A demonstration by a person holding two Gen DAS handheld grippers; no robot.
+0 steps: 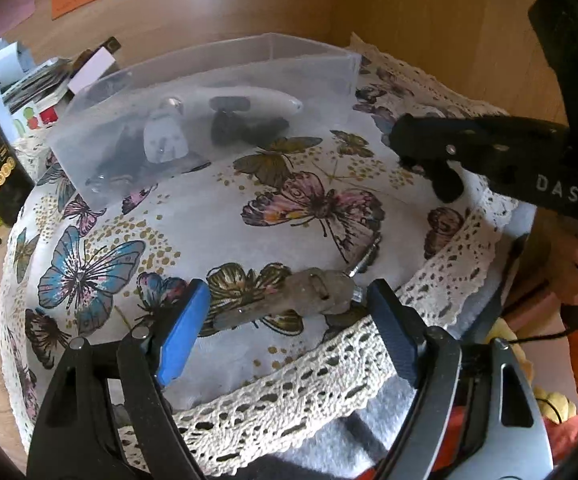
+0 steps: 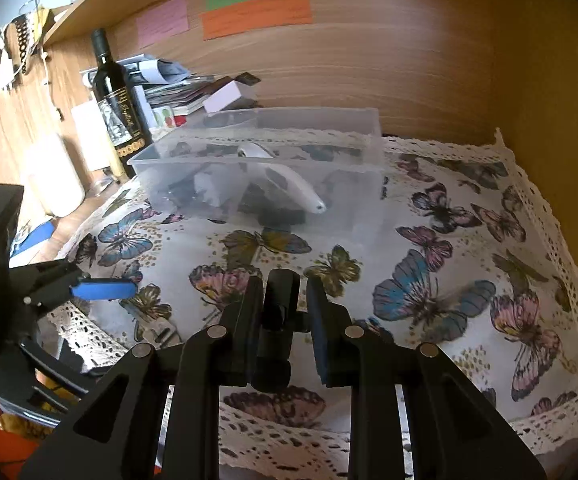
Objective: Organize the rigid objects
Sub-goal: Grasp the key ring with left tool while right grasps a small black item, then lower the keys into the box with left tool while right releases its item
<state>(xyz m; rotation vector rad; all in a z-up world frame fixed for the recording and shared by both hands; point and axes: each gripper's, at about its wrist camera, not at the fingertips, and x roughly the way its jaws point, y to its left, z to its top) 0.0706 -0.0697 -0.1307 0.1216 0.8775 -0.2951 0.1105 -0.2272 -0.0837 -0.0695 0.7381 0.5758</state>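
Handling-wise, the grey translucent-handled screwdriver-like tool [image 1: 289, 296] lying on the butterfly-print cloth with lace edging [image 1: 193, 216] looks stiff and fairly light, with a chunky, slightly slick plastic grip and a thin metal shaft. It sits near the front edge of the counter, right between the wide-open blue-padded left tongs [image 1: 285, 312], not yet pinched. Its long axis runs roughly left to right across the left wrist view, shaft end pointing up and to the right, handle butt toward the left pad. I'd say the fat handle is the place to grab, since the skinny shaft would probably roll or slip. The black right tongs [image 2: 283, 312] are clamped on a small black cylindrical plastic piece [image 2: 277, 320], held off the cloth with its long axis pointing forward toward the clear plastic storage box [image 2: 265, 172] at the back, which already has a white object and some dark bits inside.
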